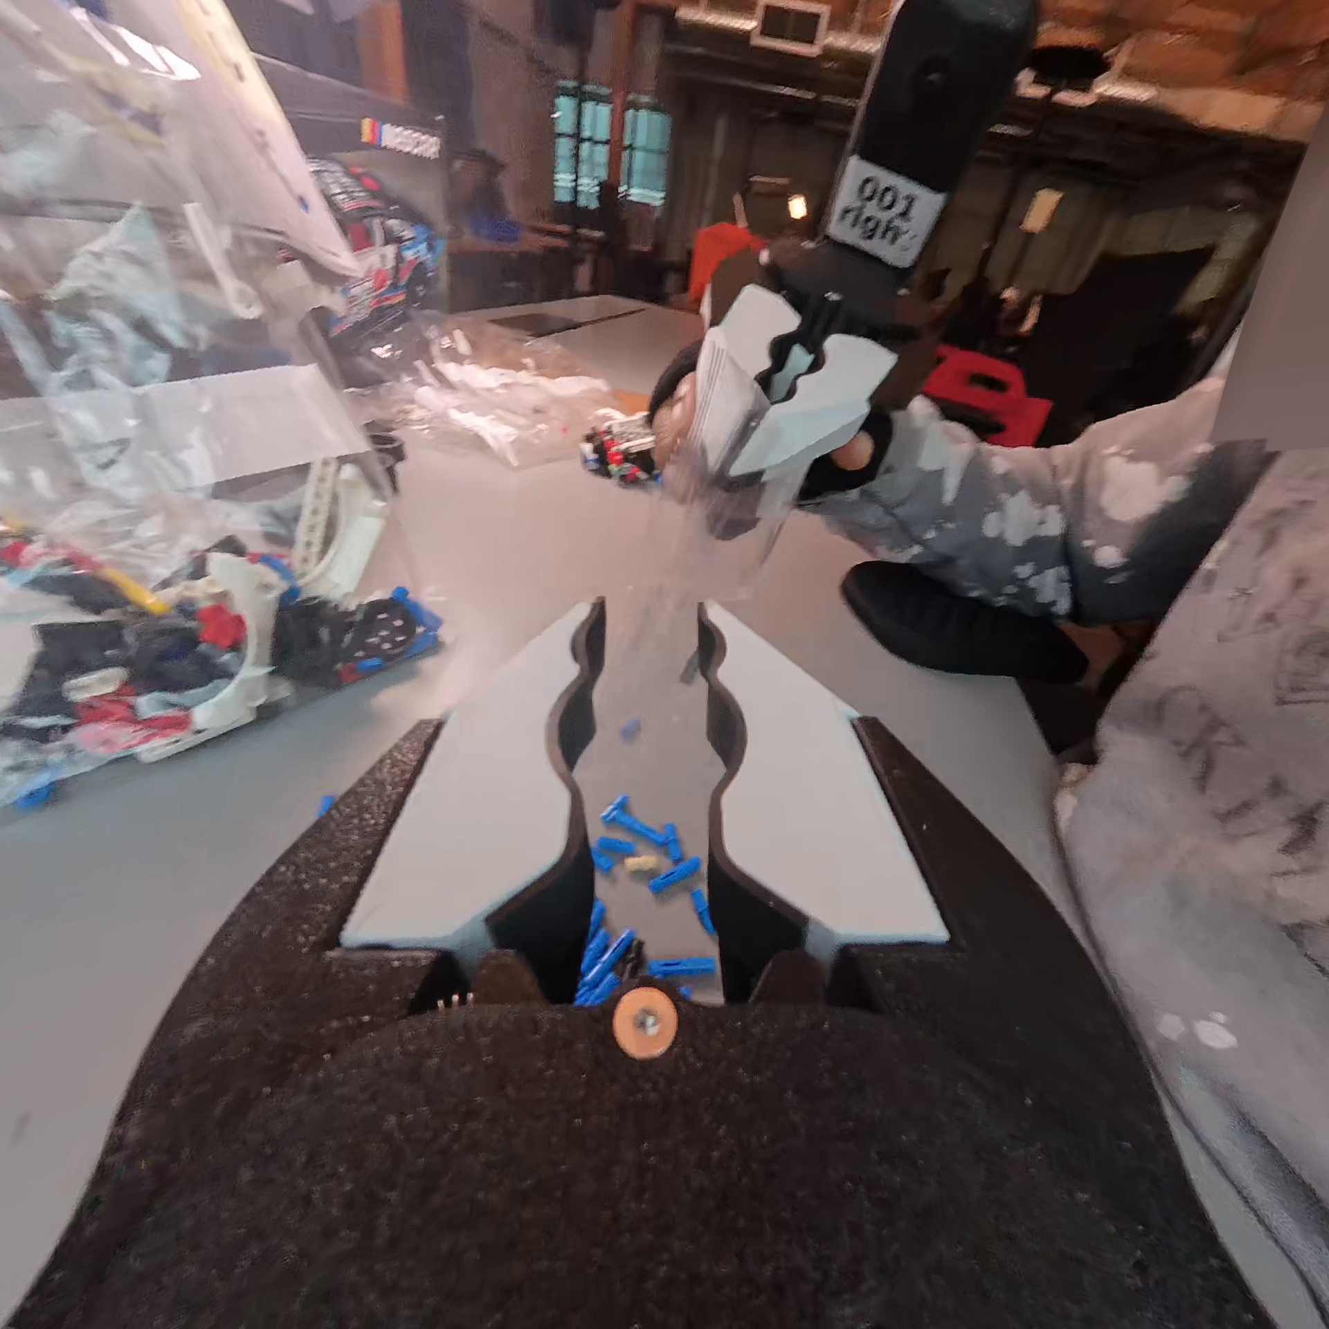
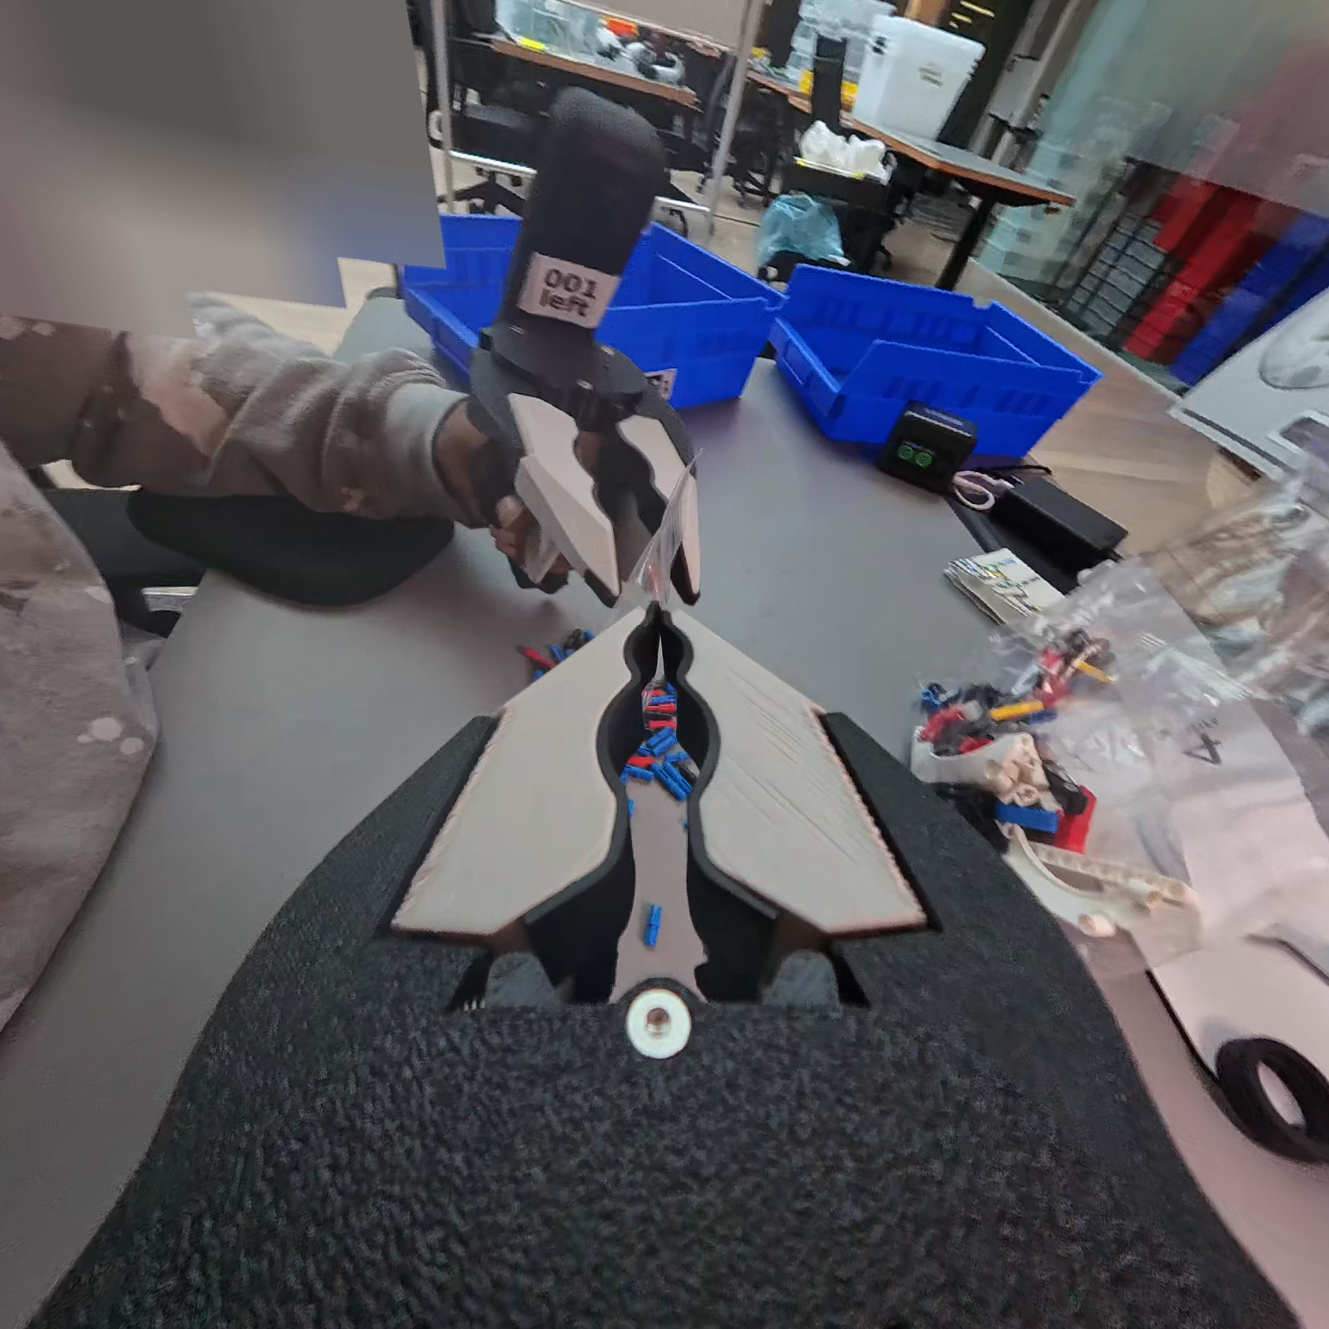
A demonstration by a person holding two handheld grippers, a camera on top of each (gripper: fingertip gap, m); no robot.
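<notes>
My right gripper [image 2: 656, 611] is shut at its tips on a small clear plastic bag [image 2: 665, 546] and holds it above the grey table [image 2: 288, 755]. In the left wrist view the right gripper [image 1: 726, 467] hangs that bag [image 1: 690, 554] down between the tips of my left gripper [image 1: 651, 611]. My left gripper is open, with its fingers on either side of the bag; it also shows in the right wrist view [image 2: 647, 582]. Several small blue pins [image 1: 647, 856] lie loose on the table under both grippers, with some red ones among them [image 2: 658, 755].
A large clear bag of mixed toy bricks [image 1: 144, 647] lies to the side [image 2: 1043, 719]. Two blue bins [image 2: 920, 359], a black device [image 2: 928, 446] and a booklet [image 2: 999, 582] stand farther back. A part-built model [image 1: 622, 446] and a black pad [image 2: 288, 546] are close by. There is about 4 cm between the tips of the two grippers.
</notes>
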